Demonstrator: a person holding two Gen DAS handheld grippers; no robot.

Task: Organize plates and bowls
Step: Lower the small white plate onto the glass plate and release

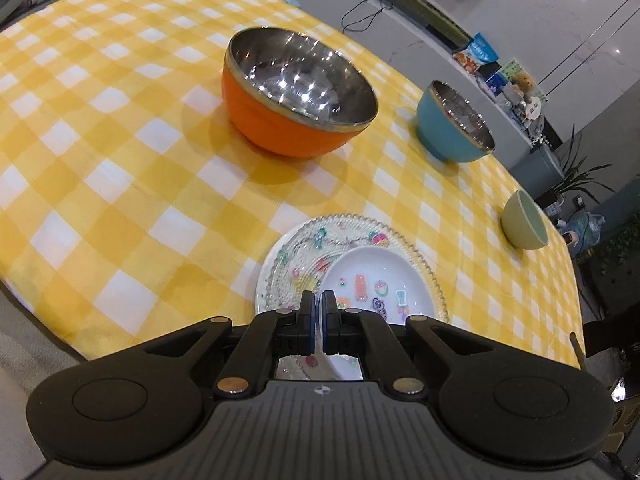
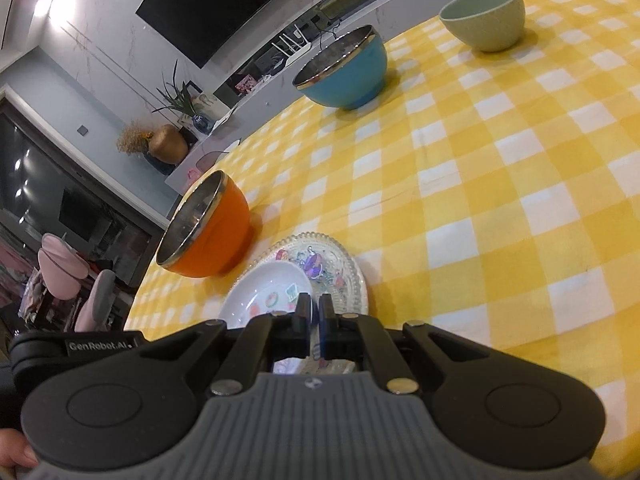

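A clear glass plate (image 1: 340,232) with colourful stickers lies on the yellow checked tablecloth (image 1: 120,200). On it rests a small white plate (image 1: 372,268), also stickered. My left gripper (image 1: 319,304) is shut on the white plate's left rim. In the right wrist view the white plate (image 2: 264,284) sits on the near left part of the glass plate (image 2: 340,264). My right gripper (image 2: 314,308) is shut, and the glass plate's near rim runs in between its fingers. An orange bowl (image 1: 280,120), a blue bowl (image 1: 444,128) and a pale green bowl (image 1: 520,220) stand upright beyond the plates.
The orange bowl (image 2: 216,232) stands close to the plates, on their far left. The blue bowl (image 2: 348,76) and the green bowl (image 2: 488,20) are farther back. The table edge (image 2: 140,304) runs close on the left. The left gripper's body (image 2: 80,346) is beside my right one.
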